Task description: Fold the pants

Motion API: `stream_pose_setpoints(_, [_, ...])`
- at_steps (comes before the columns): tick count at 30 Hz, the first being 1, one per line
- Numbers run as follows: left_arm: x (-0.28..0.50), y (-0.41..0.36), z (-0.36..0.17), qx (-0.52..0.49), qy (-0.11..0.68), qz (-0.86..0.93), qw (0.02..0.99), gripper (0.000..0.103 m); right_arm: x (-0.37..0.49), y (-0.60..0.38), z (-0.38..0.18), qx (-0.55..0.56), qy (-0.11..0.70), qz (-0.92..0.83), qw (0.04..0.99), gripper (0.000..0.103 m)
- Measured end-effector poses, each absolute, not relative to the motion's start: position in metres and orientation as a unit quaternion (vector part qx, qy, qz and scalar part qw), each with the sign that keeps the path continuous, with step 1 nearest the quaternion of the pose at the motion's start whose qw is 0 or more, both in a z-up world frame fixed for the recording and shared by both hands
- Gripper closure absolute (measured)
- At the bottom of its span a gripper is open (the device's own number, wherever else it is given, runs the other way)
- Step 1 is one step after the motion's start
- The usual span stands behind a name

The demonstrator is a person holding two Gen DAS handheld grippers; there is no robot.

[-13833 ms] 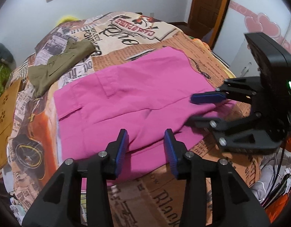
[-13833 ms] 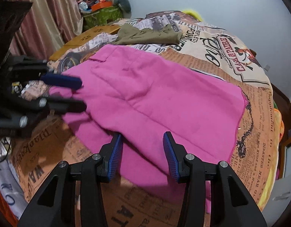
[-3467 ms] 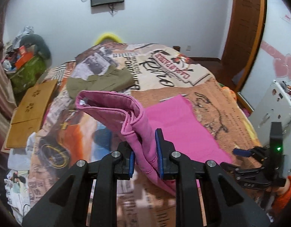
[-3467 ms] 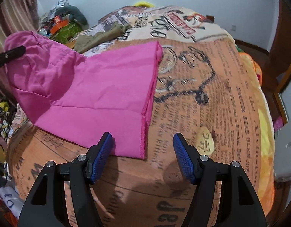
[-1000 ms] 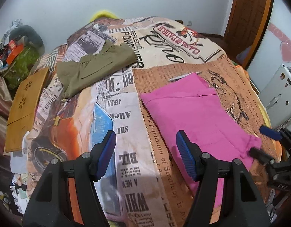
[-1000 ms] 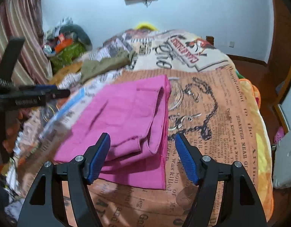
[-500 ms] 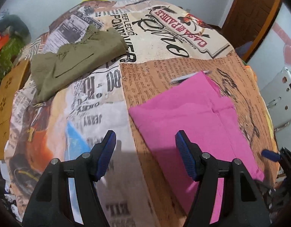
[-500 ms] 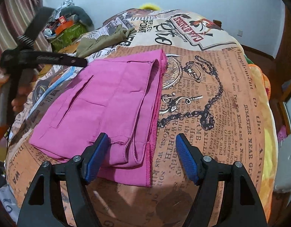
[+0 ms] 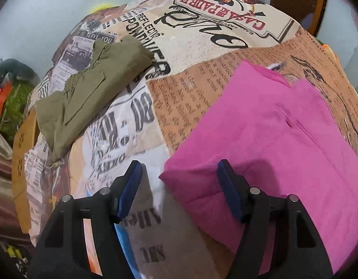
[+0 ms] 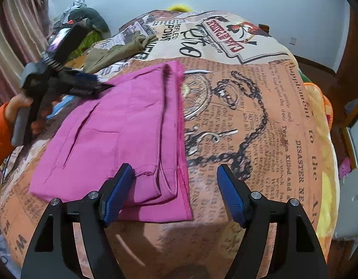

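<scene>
Lying folded flat on the bed (image 10: 260, 121): pink pants (image 10: 123, 125), on the orange newsprint patch of the printed bedspread, toward the near edge of the bed. Showing in the right wrist view as a long layered stack, hems stepped at the near end, a pocket slit running along the top layer. Appearing in the left wrist view as the same pink pants (image 9: 272, 144), one folded corner pointing toward the camera.

Hovering over that corner: left claw (image 9: 179, 186), pads standing apart, nothing pinched between them, the corner lying in the gap below and not visibly touched. Showing blurred in the right wrist view at the far left edge of the pants, held by a hand (image 10: 18, 107) in an orange sleeve.

Hanging over the near hem end of the pants: right claw (image 10: 174, 190), jaws apart and gripping nothing, the stacked hems sitting between the blue pads (image 10: 118, 193) in the picture, no contact visible.

Resting well apart, toward the far left corner of the bed: olive green garment (image 9: 90, 93), crumpled.
</scene>
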State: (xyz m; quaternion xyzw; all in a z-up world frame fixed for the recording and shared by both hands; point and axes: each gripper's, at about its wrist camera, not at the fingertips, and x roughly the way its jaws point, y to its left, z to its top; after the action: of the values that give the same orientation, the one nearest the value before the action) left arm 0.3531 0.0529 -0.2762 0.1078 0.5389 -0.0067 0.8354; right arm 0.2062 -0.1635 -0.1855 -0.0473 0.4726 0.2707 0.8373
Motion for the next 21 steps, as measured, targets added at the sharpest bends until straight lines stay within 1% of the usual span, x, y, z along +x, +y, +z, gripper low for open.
stream_pose_setpoints(5, [0.326, 0.078, -0.273, 0.042, 0.563, -0.022, 0.825, 0.035, 0.217, -0.170, -0.182, -0.037, 0.464, 0.232, 0.854, 0.033])
stream_pose_setpoints(13, [0.248, 0.075, -0.254, 0.024, 0.537, 0.018, 0.843, 0.035, 0.209, -0.177, -0.166, 0.009, 0.459, 0.229, 0.858, 0.033])
stream_pose_setpoints(18, [0.211, 0.065, -0.245, 0.006, 0.530, 0.018, 0.848, 0.036, 0.197, -0.167, -0.168, -0.002, 0.467, 0.240, 0.851, 0.033])
stream_pose_setpoints(21, [0.202, 0.071, -0.232, -0.005, 0.522, 0.019, 0.853, 0.036, 0.189, -0.160, -0.169, -0.014, 0.462, 0.250, 0.851, 0.033])
